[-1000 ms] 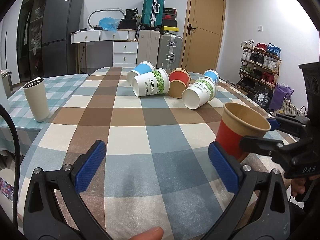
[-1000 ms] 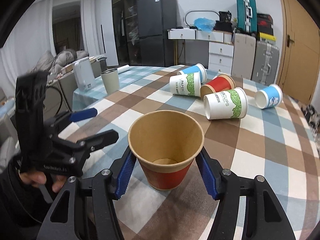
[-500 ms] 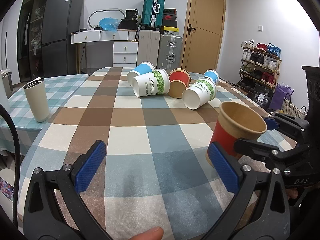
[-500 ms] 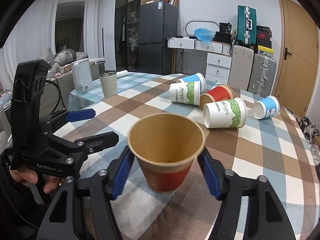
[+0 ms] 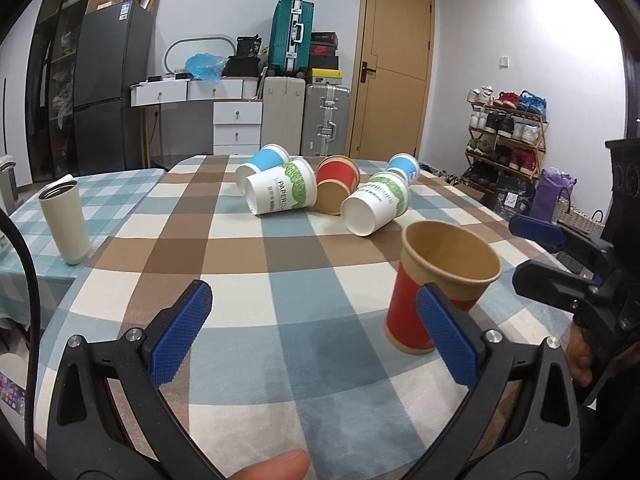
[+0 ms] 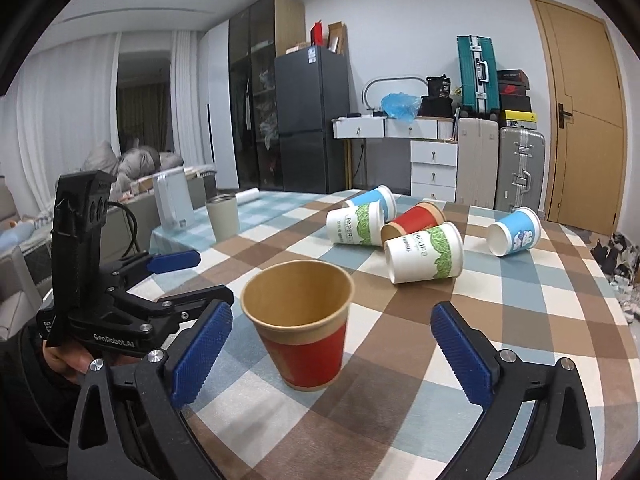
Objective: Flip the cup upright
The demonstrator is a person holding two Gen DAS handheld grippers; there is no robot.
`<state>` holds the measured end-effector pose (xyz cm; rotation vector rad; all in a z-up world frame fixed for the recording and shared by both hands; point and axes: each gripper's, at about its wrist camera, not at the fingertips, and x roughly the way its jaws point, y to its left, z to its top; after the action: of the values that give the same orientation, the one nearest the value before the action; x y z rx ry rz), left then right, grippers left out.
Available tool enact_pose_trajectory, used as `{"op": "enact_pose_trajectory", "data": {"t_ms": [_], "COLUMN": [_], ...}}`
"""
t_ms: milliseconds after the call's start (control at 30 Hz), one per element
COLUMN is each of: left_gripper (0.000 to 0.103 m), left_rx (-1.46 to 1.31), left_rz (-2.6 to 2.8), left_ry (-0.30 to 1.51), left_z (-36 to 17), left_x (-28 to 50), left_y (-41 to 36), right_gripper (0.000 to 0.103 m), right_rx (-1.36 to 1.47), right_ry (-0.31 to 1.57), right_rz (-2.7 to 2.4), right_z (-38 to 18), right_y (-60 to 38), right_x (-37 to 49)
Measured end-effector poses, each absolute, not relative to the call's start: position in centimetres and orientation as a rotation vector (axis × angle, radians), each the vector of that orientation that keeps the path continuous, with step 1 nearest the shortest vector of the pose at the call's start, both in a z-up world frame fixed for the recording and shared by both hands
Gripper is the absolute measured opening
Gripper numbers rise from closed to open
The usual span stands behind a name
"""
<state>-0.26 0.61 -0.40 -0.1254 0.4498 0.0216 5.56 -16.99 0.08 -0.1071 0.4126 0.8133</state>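
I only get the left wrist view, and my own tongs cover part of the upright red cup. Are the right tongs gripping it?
Observer: No. In the right wrist view the right tongs are open, and both pads stand apart from the red cup.
Operator: Is its base flat?
Observer: Yes. The whole base shows there, flat on the checked tablecloth, with the mouth up.
Operator: The far blue cup is half hidden for me.
Observer: That blue cup lies on its side, touching no other cup, with its mouth facing left.
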Motion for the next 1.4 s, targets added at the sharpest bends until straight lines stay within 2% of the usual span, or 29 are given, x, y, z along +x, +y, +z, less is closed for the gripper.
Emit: {"op": "enact_pose_trajectory", "data": {"t_ms": [500, 1400], "left_gripper": [0.102, 0.102], "left_rx": [-0.125, -0.116], "left_rz": [-0.016, -0.017], "left_ry": [0.387, 0.387], "left_z": [0.8, 0.1], "left_x": [0.1, -0.1], "left_y": [0.1, -0.4], "right_gripper": [0.102, 0.102], "right_rx": [-0.058, -0.059], "right_ry": [0.420, 0.423], "right_rz": [0.834, 0.842], "right_z": [-0.4, -0.6], "right_y": [-18.3, -17.9], "right_x": [5.6, 5.4]}}
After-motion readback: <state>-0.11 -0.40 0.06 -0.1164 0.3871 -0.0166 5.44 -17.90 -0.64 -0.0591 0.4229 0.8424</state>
